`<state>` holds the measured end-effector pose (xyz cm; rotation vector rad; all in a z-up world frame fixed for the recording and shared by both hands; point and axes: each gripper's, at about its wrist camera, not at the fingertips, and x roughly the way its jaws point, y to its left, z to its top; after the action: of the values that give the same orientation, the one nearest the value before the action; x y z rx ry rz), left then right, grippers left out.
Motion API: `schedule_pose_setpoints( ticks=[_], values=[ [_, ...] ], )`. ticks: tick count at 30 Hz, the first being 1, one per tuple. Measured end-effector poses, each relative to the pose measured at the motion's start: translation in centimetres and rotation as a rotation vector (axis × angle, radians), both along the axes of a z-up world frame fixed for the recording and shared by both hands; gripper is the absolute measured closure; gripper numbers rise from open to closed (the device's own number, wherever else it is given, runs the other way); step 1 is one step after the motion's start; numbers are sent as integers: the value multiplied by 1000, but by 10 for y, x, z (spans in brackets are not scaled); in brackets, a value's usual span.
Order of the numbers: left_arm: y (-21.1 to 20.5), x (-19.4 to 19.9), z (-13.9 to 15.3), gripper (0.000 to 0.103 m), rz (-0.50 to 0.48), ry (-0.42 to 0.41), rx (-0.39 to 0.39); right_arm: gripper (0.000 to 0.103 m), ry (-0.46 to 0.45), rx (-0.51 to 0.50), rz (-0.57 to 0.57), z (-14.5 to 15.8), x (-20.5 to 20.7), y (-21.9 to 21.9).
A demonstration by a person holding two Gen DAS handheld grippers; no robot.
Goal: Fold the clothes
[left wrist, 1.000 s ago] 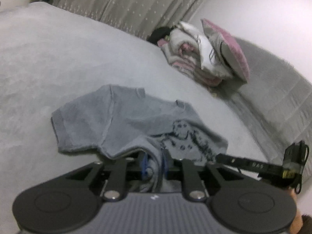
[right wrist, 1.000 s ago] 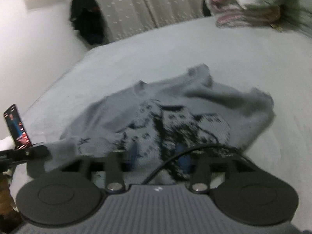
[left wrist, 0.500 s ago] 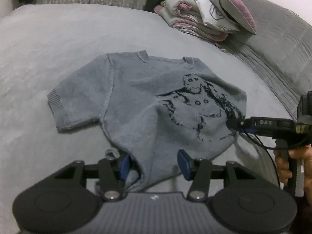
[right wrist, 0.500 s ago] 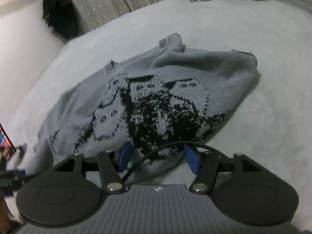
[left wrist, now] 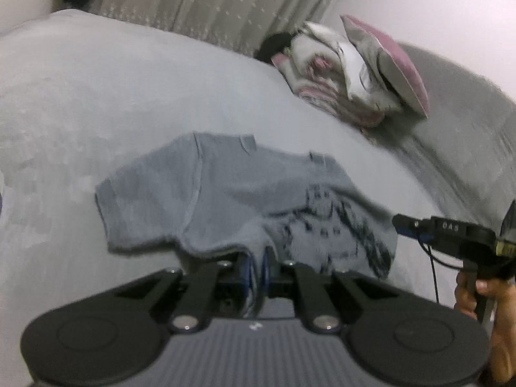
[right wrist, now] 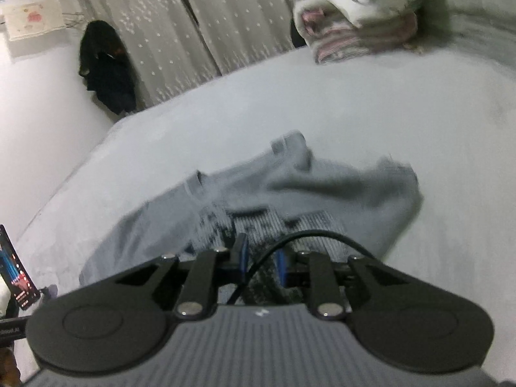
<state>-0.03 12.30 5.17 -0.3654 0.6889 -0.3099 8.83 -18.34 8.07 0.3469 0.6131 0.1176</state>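
Note:
A grey knit sweater (left wrist: pixel 225 200) with a black dog pattern lies front-up on the grey bed (left wrist: pixel 96 96), collar away from me. My left gripper (left wrist: pixel 256 269) is closing, and its blue pads pinch the near hem on the left side. My right gripper (right wrist: pixel 262 258) is also closing, with the patterned hem bunched between its pads. In the left wrist view the right gripper (left wrist: pixel 401 224) sits at the sweater's right edge, held by a person's hand (left wrist: pixel 483 290). The hem rises off the bed at both grips. The sweater (right wrist: pixel 338 187) is rumpled on its far right.
A stack of folded bedding (left wrist: pixel 338 80) with a pink-backed pillow (left wrist: pixel 393 61) sits at the far right of the bed. Dotted curtains (right wrist: pixel 193 32) hang behind it. A dark garment (right wrist: pixel 106 71) hangs in the left corner. A lit phone (right wrist: pixel 16 274) shows at the left edge.
Half a second ago the sweater lay flat with both grippers open around its hem. Both have since closed on the hem, and the near edge is now lifted and bunched.

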Motion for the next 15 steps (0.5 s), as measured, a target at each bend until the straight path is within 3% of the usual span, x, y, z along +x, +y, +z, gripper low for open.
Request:
schedule_pose_setpoints(
  ticks=[6, 11, 15],
  values=[
    [3, 32, -7, 96, 113, -11, -4, 81, 26, -12, 24, 4, 42, 15],
    [4, 50, -18, 95, 152, 22, -9, 79, 77, -18, 81, -4, 44, 31],
    [3, 52, -19, 94, 134, 45, 0, 47, 112, -75, 96, -11, 34, 33]
  ],
)
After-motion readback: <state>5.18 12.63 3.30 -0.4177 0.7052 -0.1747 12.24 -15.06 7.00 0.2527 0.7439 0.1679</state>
